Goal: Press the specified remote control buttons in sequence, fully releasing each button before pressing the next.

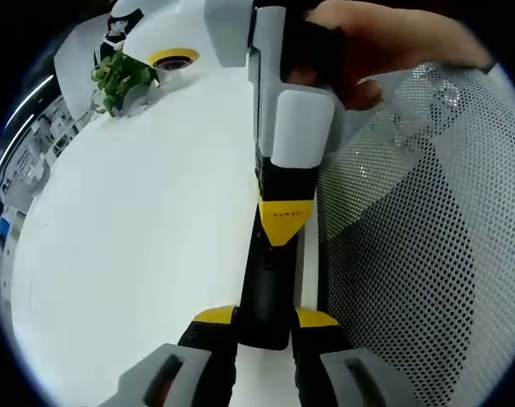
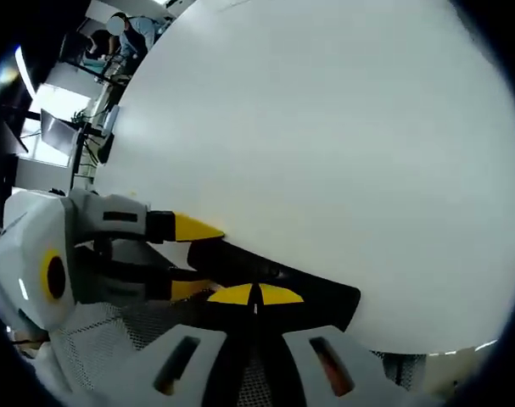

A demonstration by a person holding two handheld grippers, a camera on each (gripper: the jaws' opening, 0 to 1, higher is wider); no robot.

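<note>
Both tools on the remote, table edge.
We held the remote (image 1: pixel 265 288) clamped in the left tool (image 1: pixel 265 326) at the table (image 1: pixel 138 237) edge; the right tool (image 2: pixel 255 295), jaws closed, touched it.

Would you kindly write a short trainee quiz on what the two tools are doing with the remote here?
1. True or false: the left tool is clamped on the black remote.
2. What lies right under the shut tips of the right tool? A) a cup B) the remote C) a pen
3. Fill in: the green plant stands on the white ____.
Key: 1 true; 2 B; 3 table.
</note>
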